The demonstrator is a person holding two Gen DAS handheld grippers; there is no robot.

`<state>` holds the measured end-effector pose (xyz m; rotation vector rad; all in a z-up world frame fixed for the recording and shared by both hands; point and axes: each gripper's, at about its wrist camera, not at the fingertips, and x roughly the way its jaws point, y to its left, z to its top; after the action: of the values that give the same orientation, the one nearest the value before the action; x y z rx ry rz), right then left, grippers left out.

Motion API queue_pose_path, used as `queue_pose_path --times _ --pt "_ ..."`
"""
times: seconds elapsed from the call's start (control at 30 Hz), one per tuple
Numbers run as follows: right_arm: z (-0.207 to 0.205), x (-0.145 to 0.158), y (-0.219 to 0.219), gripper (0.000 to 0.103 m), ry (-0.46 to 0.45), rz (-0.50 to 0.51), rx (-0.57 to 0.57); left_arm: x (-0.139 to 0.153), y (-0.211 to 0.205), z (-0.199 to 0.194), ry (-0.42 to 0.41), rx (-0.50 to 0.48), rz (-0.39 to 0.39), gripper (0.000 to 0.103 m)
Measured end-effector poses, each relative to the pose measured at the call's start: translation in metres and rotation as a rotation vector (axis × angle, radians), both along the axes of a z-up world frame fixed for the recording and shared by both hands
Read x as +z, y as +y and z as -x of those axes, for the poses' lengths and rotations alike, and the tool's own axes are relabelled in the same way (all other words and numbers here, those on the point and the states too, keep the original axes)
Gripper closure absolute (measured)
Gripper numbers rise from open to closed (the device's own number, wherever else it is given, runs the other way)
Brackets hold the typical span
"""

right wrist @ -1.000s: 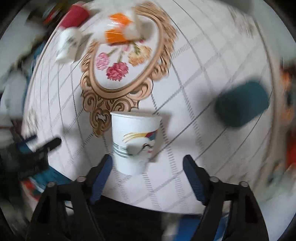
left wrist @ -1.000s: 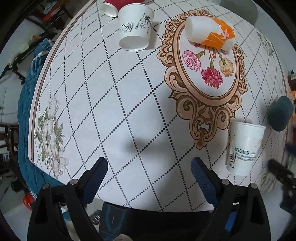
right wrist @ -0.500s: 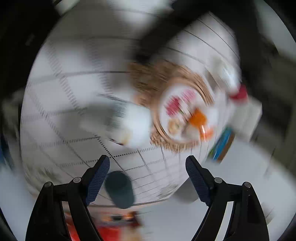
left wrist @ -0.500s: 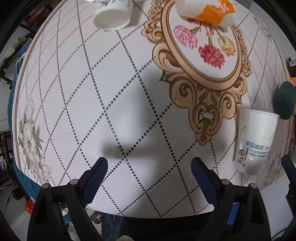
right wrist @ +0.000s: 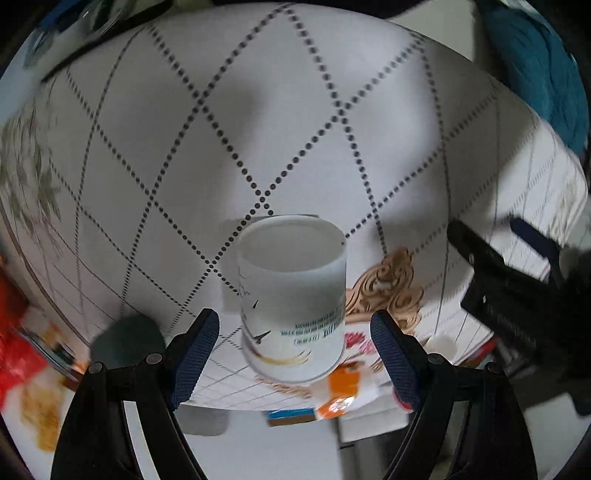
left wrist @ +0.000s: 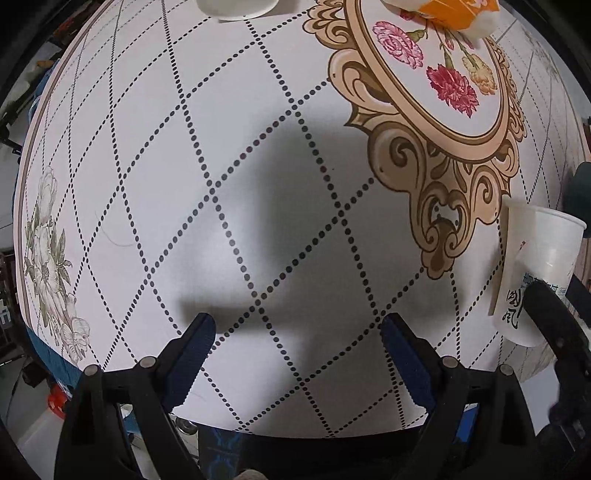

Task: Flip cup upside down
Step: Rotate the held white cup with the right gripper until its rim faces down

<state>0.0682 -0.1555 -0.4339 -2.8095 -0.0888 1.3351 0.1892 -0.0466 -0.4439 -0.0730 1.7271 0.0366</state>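
A white paper cup [right wrist: 293, 295] with printed text and a bird motif stands on the patterned tablecloth [left wrist: 258, 166]. In the right wrist view the picture is turned over, so the cup appears base up, sitting between the open fingers of my right gripper [right wrist: 293, 350] without touching them. The same cup [left wrist: 535, 273] shows at the right edge of the left wrist view, mouth up, with a right gripper finger [left wrist: 550, 317] in front of it. My left gripper [left wrist: 295, 350] is open and empty above bare tablecloth.
An orange and white packet [left wrist: 454, 14] lies on the flower medallion at the back. Another white cup [left wrist: 236, 7] stands at the far edge. A dark teal round object [left wrist: 580, 192] sits at the right. The table's near edge is under the left gripper.
My right gripper has rolled over, so its view is now upside down, and it has closed in around the cup. The left gripper has moved forward and lower over the table.
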Motion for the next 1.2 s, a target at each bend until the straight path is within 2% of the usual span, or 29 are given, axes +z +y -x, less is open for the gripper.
queue_pose_path --times 0.3,0.4,0.47,0.5,0.73,1.0,1.2 --pt "-0.024 -0.002 0.003 0.017 0.033 0.040 0.078 0.011 0.004 0.007 -0.019 0.016 -0.009 0.010" --pt "-0.025 -0.004 0.003 0.024 0.038 0.049 0.085 0.014 0.007 0.010 -0.024 0.017 -0.011 0.011" --pt "-0.023 -0.015 -0.002 0.030 0.031 0.050 0.086 0.016 0.008 0.006 -0.025 0.020 -0.013 0.011" --pt "-0.021 -0.026 -0.002 0.036 0.025 0.053 0.084 0.016 0.008 0.008 -0.026 0.021 -0.016 0.011" --pt "-0.029 -0.029 0.017 0.038 0.038 0.033 0.018 0.023 0.019 0.007 -0.027 0.037 -0.023 0.011" --pt "-0.026 -0.028 0.056 0.039 0.044 -0.042 -0.135 0.030 0.040 0.019 -0.038 0.061 -0.036 0.011" --pt "-0.042 -0.023 0.093 0.039 0.070 -0.067 -0.391 0.037 0.060 0.022 -0.044 0.075 -0.048 0.011"
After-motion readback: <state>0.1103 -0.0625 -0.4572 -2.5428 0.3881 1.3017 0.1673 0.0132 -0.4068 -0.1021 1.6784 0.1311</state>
